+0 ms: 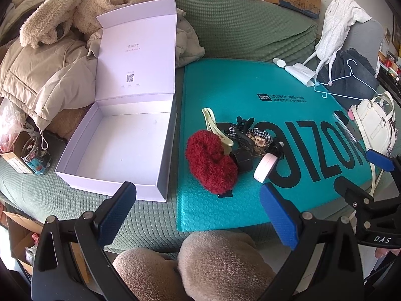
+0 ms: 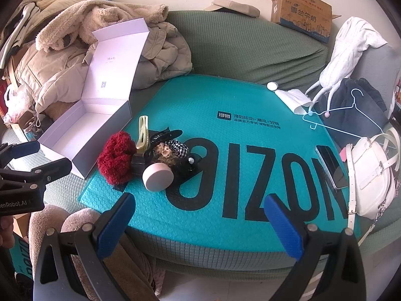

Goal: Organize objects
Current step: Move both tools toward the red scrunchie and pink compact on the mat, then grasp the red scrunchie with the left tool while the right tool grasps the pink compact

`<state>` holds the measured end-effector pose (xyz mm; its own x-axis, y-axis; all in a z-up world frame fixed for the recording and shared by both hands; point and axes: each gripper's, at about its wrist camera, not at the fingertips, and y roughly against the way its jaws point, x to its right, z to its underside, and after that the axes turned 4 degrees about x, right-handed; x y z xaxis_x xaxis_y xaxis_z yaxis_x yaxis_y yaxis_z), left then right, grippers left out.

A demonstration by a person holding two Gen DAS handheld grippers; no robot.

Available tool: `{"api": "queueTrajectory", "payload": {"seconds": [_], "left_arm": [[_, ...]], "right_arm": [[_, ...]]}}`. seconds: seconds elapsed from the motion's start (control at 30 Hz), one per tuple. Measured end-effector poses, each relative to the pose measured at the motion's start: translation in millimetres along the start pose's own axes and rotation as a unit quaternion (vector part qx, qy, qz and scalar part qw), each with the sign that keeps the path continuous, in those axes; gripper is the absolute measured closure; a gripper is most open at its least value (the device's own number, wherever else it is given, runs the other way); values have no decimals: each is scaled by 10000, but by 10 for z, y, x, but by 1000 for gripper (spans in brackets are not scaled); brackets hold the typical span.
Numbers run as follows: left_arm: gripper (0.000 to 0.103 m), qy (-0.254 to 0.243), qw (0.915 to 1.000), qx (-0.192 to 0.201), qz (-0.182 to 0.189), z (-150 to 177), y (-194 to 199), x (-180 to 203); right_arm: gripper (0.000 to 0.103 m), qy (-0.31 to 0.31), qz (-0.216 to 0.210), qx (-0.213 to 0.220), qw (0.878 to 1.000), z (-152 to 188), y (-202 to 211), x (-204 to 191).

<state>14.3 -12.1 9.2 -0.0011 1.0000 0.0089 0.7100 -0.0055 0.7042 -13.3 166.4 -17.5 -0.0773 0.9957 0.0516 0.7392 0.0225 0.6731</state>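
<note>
An open white box [image 1: 117,148] [image 2: 75,135], lid raised, lies empty on the green sofa, left of a teal mailer [image 1: 250,115] [image 2: 225,130]. On the mailer sits a heap: a red fuzzy scrunchie [image 1: 210,163] [image 2: 116,156], a pale yellow hair clip [image 1: 215,128] [image 2: 142,131], black clips with a checked bow [image 1: 253,135] [image 2: 175,148] and a round pink case [image 1: 265,166] [image 2: 158,176]. My left gripper [image 1: 198,198] [image 2: 37,155] hangs open near the box's front corner. My right gripper [image 2: 200,208] [image 1: 363,170] is open above the mailer's near edge. Neither holds anything.
Beige coats [image 1: 45,57] are piled behind the box. A jar [image 1: 35,155] stands at the left. A phone [image 2: 330,165], a white handbag [image 2: 373,178], a blue hanger [image 2: 343,118] and dark clothes crowd the right. A cardboard box [image 2: 303,10] stands behind. The person's knees [image 1: 200,263] are below.
</note>
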Motion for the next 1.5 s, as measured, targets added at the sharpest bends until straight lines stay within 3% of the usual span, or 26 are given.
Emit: {"api": "queueTrajectory", "payload": {"seconds": [0.73,1.37,1.5], "left_arm": [[4,-48,9999,-92,132,-27,-245,84],[4,39,9983,-472,338,20,-951,115],[9,40,9977,-581,340,46,-1109,134]], "right_arm": [[1,-99,-285,-171,9994,49,-323,47],[1,29,-862,-276,9959,83,-823,-19],[7,-10,-1026,-307,9942,107,-934,-34]]}}
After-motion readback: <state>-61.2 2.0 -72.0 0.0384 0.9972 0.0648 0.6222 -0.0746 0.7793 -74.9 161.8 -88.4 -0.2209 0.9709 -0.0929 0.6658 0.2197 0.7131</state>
